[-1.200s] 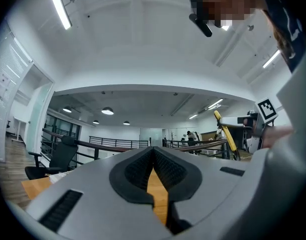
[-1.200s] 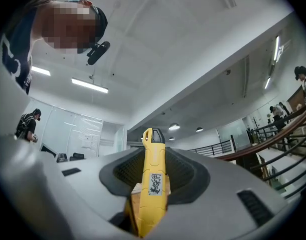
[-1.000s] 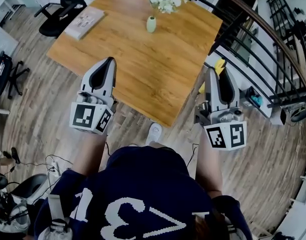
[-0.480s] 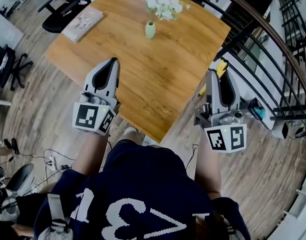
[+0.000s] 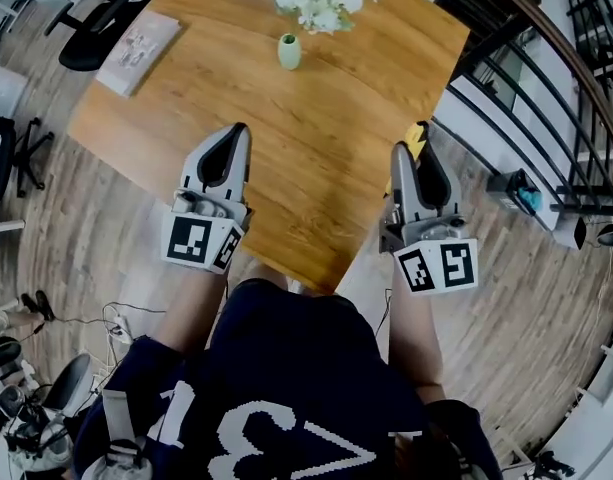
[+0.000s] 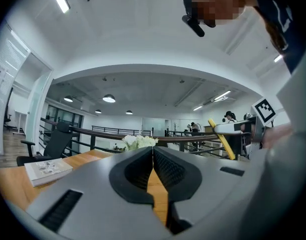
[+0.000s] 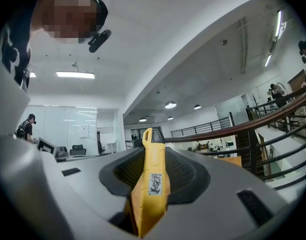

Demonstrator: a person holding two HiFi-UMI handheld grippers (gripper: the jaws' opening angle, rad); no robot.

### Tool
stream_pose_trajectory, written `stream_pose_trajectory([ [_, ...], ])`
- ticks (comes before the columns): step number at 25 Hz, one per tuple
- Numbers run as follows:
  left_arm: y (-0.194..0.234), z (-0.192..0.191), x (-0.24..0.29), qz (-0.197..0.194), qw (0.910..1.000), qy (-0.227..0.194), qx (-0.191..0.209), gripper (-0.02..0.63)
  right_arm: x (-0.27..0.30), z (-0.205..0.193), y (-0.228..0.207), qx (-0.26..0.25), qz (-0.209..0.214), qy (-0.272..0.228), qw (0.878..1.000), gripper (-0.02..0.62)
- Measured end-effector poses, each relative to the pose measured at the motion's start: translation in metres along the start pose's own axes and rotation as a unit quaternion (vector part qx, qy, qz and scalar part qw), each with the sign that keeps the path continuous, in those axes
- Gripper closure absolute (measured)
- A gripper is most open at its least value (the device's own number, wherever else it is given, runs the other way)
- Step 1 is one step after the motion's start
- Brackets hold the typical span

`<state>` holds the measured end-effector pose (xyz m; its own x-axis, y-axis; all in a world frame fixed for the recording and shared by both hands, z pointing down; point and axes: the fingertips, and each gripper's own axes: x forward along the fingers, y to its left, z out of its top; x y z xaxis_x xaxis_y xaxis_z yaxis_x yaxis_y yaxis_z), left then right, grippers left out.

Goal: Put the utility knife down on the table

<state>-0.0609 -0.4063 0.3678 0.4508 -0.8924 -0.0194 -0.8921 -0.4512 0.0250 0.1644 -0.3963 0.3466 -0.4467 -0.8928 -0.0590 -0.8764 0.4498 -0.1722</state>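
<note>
right gripper view: right gripper [image 7: 153, 154] pinches a yellow utility knife [image 7: 152, 184].

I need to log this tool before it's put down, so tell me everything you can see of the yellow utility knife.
The utility knife is a slim yellow tool, plastic-looking, with a small white label bearing dark print and a dark slot at its far end. No blade shows. It is clamped between the tongs of the right gripper, lying along them with its tip reaching past theirs. In the head view it sits by the right edge of the wooden table, not yet laid on it.
</note>
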Motion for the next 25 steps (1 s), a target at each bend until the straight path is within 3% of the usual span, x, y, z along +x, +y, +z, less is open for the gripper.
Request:
stream_pose_trajectory([
  [7,0.019,-0.057,0.028,-0.032,0.9978,0.053,-0.021,0.589,0.056,-0.128,-0.029,0.012,-0.043,0.128,0.991,0.456],
  [14,0.034,-0.091,0.036,-0.047,0.9939,0.093,-0.036,0.591,0.067,-0.262,-0.05,0.006,-0.084,0.275,0.958,0.456],
  [21,0.044,-0.103,0.039,-0.059,0.992,0.106,-0.035,0.591,0.066,-0.325,-0.06,-0.013,-0.113,0.377,0.919,0.451],
  [25,0.048,-0.103,0.039,-0.061,0.9914,0.111,-0.036,0.591,0.066,-0.322,-0.058,-0.014,-0.111,0.382,0.917,0.43],
])
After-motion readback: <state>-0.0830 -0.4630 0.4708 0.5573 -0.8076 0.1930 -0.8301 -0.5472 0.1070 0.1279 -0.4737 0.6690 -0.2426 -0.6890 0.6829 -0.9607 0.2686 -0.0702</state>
